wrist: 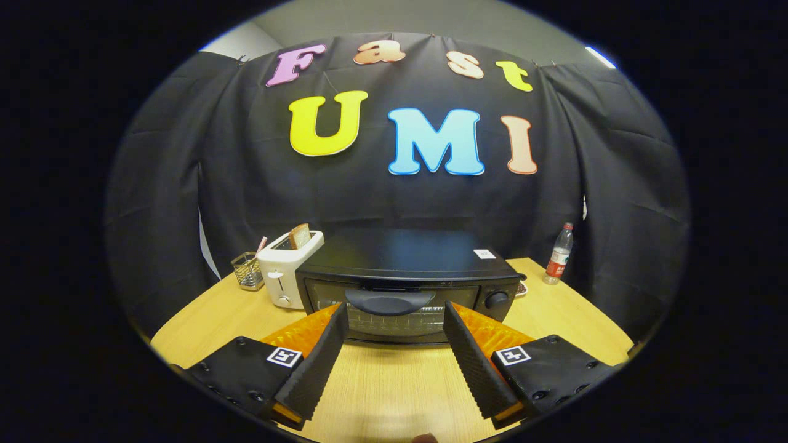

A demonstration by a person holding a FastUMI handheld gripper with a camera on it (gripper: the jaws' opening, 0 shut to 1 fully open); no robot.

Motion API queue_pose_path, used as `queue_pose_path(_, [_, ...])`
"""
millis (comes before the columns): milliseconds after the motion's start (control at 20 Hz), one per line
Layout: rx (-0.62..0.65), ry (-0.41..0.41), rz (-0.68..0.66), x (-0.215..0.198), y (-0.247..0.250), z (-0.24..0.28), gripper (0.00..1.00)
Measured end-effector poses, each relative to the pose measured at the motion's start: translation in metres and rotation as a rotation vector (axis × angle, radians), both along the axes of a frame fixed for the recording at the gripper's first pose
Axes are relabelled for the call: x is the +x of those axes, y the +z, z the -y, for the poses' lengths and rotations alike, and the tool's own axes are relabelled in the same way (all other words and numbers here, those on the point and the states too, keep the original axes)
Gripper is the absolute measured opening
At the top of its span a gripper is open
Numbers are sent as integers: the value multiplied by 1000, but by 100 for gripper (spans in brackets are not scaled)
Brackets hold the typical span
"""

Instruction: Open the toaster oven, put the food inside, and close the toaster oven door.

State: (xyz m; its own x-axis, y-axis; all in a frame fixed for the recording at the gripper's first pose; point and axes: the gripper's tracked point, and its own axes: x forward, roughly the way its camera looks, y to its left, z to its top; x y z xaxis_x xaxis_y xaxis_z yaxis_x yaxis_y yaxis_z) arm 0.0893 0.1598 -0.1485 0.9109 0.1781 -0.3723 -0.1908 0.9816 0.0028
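Two fingers of the gripper [394, 314] spread wide, nothing between them but bare wooden table [394, 381]. Just ahead: black toaster oven [406, 277], door shut, curved handle [389, 301] centred between the fingertips, knob [496, 300] at its right. White toaster [288, 271] with a bread slice [300, 235] beside it; bottle [559, 253] beyond.

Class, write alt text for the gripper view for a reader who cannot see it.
An open gripper faces the closed toaster oven on a wooden table, its handle just ahead. A toaster holding bread stands beside it.
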Motion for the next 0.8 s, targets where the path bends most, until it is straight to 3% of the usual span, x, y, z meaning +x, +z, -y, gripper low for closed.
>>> queue_pose_path(800, [-15, -60, 185, -60, 78, 110, 98])
